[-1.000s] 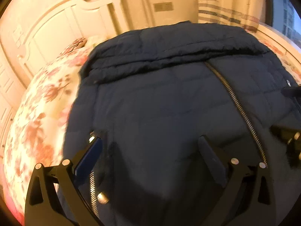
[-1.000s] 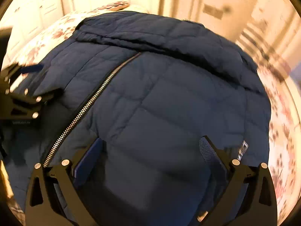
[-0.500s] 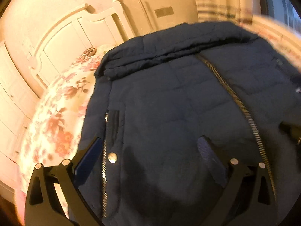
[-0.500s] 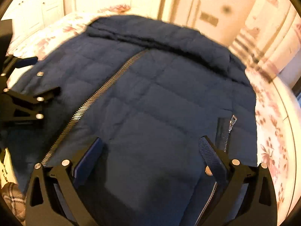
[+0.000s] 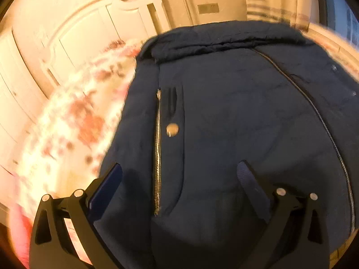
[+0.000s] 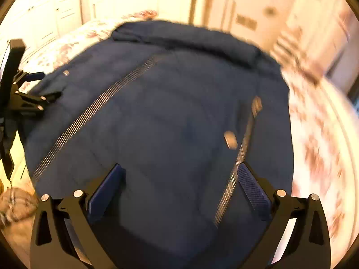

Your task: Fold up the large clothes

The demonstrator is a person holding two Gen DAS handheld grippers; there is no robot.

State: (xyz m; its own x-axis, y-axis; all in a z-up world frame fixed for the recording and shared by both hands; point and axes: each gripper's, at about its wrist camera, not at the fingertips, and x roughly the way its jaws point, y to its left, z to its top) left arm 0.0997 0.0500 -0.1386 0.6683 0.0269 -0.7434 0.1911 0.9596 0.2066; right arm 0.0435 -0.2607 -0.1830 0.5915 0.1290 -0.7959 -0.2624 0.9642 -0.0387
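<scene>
- a dark blue padded jacket (image 5: 235, 123) lay spread front-up on a bed with a floral bedspread (image 5: 74, 121), its collar at the far end toward the headboard (image 5: 94, 29).
- the left hand-held gripper (image 5: 179, 179) hung over the near hem on its own side, fingers spread wide and holding nothing; a pocket zip (image 5: 158, 152) and a snap button (image 5: 172, 130) lay just ahead between them.
- the right hand-held gripper (image 6: 179, 179) hung likewise over the other half, spread and empty, with the second pocket zip (image 6: 237, 163) running beside its right finger.
- the jacket's long axis ran straight away from both tools, along the main zip (image 6: 94, 112) lying between them.
- each tool seemed nearest its own side edge, so a fold inward from the sides looked likely to come next.
- both views were blurred, so fine detail at the hem was hard to tell.
</scene>
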